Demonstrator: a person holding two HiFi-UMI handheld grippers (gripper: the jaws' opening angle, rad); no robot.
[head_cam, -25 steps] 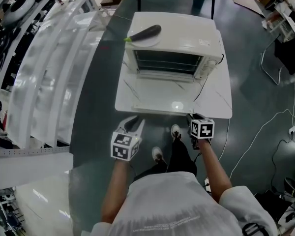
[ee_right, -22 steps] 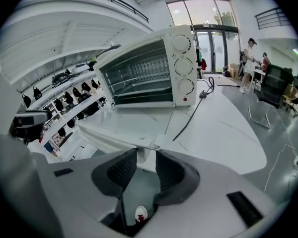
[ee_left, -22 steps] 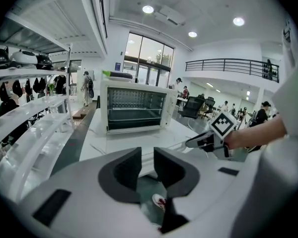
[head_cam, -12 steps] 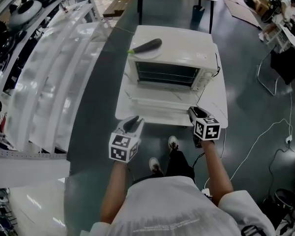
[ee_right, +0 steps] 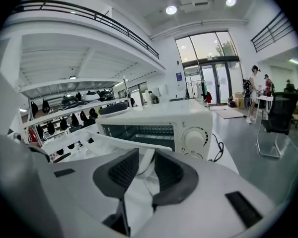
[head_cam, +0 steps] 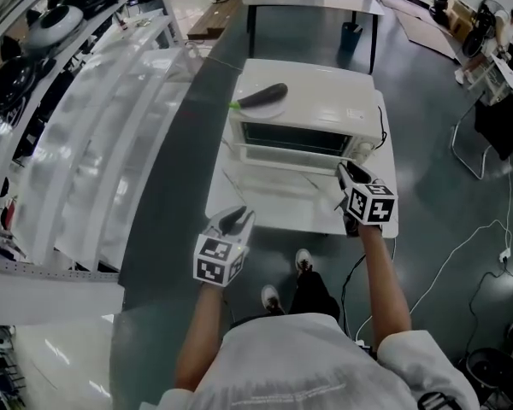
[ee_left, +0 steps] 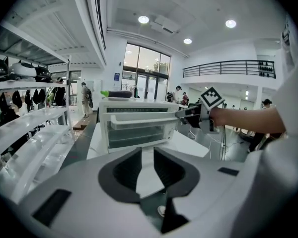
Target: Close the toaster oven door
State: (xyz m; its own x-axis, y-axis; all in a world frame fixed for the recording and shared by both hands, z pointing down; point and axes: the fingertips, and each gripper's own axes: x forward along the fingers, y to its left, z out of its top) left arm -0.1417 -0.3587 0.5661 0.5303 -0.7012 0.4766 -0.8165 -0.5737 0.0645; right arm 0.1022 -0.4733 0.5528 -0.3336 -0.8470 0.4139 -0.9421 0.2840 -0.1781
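While the right claw (head_cam: 347, 172) pinches the half-raised door (ee_left: 139, 118), the left claw (head_cam: 237, 218) hangs slightly parted, empty; full closing remains.

We see a white toaster oven (head_cam: 325, 109); its toaster oven door (ee_left: 141, 120) has a white frame around dark glass. On top lies a dark vegetable (head_cam: 263, 96) with a bright green tip. The desk (head_cam: 239, 196) is white with faint grey veining, and the floor (head_cam: 436, 178) is dark grey-green. The left tool (head_cam: 237, 218) and right tool (head_cam: 345, 171) are pale grey with dark grey pads (ee_left: 124, 170). Their cubes carry black-and-white square markers.
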